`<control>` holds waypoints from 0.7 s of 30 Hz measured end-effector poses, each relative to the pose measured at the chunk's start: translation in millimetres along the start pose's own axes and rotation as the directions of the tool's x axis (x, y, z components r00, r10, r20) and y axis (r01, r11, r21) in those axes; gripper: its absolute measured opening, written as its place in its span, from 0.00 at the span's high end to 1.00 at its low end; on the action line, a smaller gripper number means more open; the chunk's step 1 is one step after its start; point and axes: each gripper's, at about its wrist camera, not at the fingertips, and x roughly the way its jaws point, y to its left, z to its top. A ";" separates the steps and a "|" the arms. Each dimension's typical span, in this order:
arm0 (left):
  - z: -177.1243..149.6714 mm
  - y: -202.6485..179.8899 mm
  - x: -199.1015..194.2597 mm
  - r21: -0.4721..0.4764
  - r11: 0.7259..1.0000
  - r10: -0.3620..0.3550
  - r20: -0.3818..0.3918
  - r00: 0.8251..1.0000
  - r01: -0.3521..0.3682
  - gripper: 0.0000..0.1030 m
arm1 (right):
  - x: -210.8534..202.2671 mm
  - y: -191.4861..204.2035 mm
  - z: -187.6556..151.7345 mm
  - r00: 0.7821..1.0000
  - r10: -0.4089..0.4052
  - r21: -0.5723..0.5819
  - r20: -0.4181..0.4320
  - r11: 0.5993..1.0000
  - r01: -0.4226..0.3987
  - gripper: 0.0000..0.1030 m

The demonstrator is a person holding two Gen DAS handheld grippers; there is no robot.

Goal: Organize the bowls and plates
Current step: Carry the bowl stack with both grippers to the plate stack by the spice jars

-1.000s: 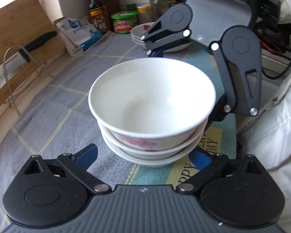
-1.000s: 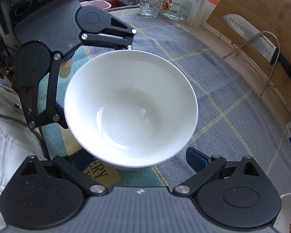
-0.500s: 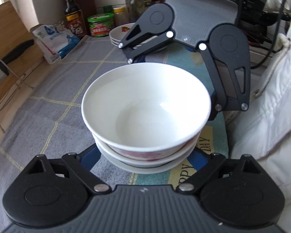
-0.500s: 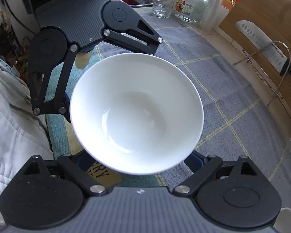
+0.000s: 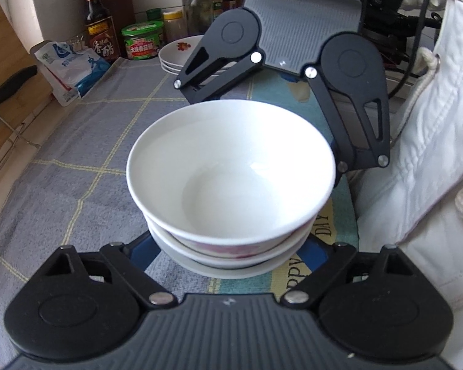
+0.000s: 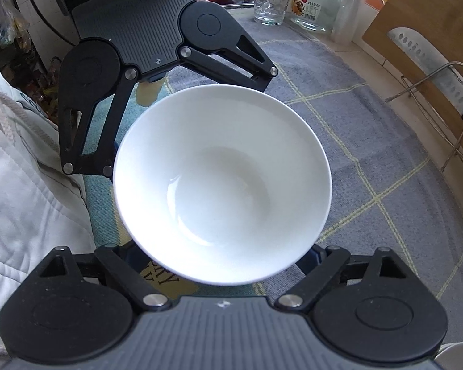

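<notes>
Left wrist view: the stack of bowls (image 5: 231, 191) sits straight ahead between the left gripper's (image 5: 231, 254) closing jaws; whether its pads touch yet, I cannot tell. The right gripper (image 5: 262, 129) faces it from beyond, equally near. A pile of plates (image 5: 177, 54) lies farther off.

Right wrist view: the right gripper's (image 6: 222, 257) jaws, closing, flank the top bowl (image 6: 222, 185); contact is hidden. The knife rack (image 6: 441, 98) stands well clear.

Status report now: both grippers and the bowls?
Left gripper and right gripper closing around stack of white ceramic bowls. Stack on grey checked cloth. Nothing in the way.
</notes>
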 end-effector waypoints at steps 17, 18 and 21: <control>3.5 5.5 2.4 -0.013 1.000 -0.021 -0.016 1.000 0.021 0.11 | -0.3 -1.1 0.4 1.000 0.013 0.020 -0.005 1.000 -0.013 0.09; 3.6 6.3 2.6 -0.014 1.000 -0.025 -0.017 1.000 0.025 0.11 | -0.9 -0.6 0.2 1.000 0.014 0.023 -0.005 1.000 -0.014 0.09; 4.0 5.9 2.4 -0.018 1.000 -0.024 -0.013 1.000 0.024 0.11 | -2.1 -0.4 -0.2 1.000 0.012 0.023 -0.005 1.000 -0.012 0.09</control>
